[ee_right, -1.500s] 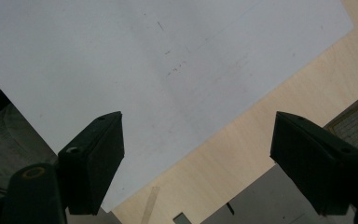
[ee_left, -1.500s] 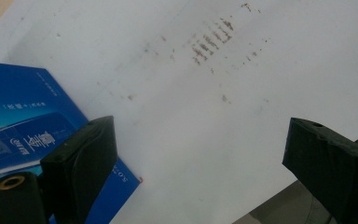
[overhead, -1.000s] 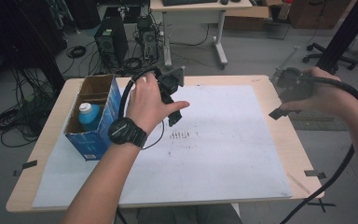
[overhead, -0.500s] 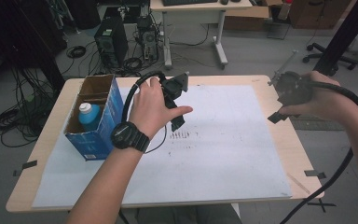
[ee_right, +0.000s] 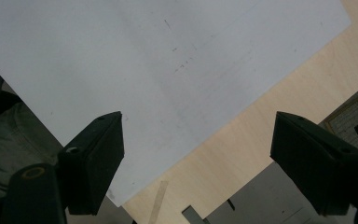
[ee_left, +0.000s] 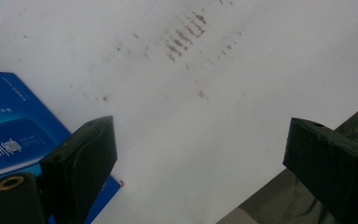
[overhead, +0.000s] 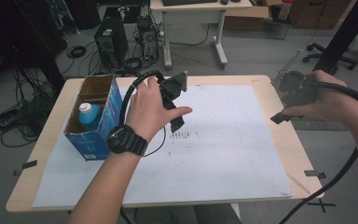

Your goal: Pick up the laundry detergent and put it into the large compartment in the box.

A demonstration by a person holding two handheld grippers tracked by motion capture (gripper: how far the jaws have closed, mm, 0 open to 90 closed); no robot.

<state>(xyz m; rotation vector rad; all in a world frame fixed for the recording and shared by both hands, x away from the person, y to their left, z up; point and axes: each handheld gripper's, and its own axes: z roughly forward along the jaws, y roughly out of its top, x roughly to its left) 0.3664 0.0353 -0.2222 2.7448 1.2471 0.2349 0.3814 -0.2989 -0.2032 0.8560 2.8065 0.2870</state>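
Note:
My left gripper (overhead: 175, 116) hangs over the white paper sheet (overhead: 223, 140), just right of the blue cardboard box (overhead: 95, 126); a hand with a black wristwatch holds it. In the left gripper view the left gripper (ee_left: 200, 135) is open wide over bare paper with brown smudges (ee_left: 186, 37), and the blue box (ee_left: 9, 140) lies at the lower left. My right gripper (overhead: 284, 109) hovers over the table's right edge. Seen along its own jaws, the right gripper (ee_right: 198, 126) is open above the paper's corner (ee_right: 121, 191) and bare wood (ee_right: 261, 126), holding nothing.
The open-topped box holds a blue bottle with a white cap (overhead: 89, 114). Faint dark marks (overhead: 182, 136) sit mid-sheet. Black tape tabs (overhead: 316, 173) stick to the wooden table (overhead: 51, 121). Computer towers, cables and a desk stand on the floor beyond.
My left hand and its gripper have drifted slightly to the right over the paper. The right gripper has barely moved. Both stay open.

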